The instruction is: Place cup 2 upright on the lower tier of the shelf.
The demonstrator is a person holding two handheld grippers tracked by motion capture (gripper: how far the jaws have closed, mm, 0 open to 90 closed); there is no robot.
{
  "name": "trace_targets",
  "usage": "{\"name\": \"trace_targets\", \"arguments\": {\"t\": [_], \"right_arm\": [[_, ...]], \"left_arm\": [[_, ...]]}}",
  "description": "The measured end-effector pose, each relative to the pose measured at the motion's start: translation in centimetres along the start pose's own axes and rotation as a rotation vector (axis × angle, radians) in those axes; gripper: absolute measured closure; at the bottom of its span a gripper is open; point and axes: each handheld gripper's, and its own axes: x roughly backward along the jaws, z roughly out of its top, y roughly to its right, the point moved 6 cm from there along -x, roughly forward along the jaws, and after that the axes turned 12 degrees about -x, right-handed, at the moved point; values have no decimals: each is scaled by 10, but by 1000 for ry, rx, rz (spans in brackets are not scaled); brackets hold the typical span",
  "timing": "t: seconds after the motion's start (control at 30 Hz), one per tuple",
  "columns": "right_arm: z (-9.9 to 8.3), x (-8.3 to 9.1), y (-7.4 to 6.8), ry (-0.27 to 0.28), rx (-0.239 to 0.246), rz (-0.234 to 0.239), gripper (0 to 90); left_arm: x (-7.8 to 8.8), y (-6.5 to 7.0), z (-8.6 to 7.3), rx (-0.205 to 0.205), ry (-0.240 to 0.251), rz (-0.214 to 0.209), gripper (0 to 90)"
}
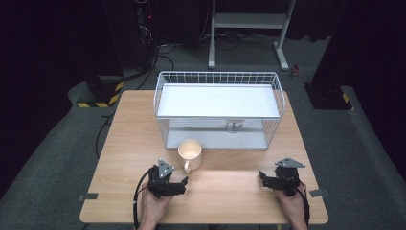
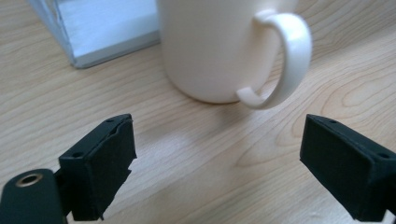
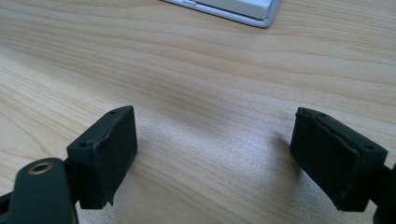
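Hands at the near edge of a wooden worktop (image 1: 239, 187) bring two grippers toward one cream mug (image 1: 190, 154), which stands upright just in front of a white wire basket (image 1: 218, 109). The mug's handle (image 2: 285, 58) points back toward the person, a placing that seems to offer it to the left gripper (image 1: 184, 183), the nearer of the pair. That gripper sits just short of the mug, a little to its left, with its jaws spread wide and nothing between them; in the left gripper view the handle lies ahead of the gap, untouched, and the pads (image 2: 105, 163) hover over bare wood. The right gripper (image 1: 263, 178) rests well apart on the other side of the worktop, its jaws equally wide and empty, apparently held clear so the left has room to work. The basket stands open-topped with a pale shelf (image 1: 218, 100) inside, and a small metal fitting (image 1: 234, 125) shows at its front wall. Count: one mug, one basket, two grippers, each carried by one hand.
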Motion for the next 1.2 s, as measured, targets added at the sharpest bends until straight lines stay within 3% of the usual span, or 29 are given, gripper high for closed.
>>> {"name": "trace_targets", "arguments": {"t": [0.1,0.37,0.93,1.2], "right_arm": [[0,0,0,0,0,0,149],[0,0,0,0,0,0,148],[0,0,0,1,-2,-1,150],[0,0,0,1,-1,-1,150]], "left_arm": [[-4,3,5,0,0,-21,63],[-13,3,19,-16,-3,12,5],[-30,-4,41,-3,7,39,2],[-33,-8,50,22,24,29,4]]}}
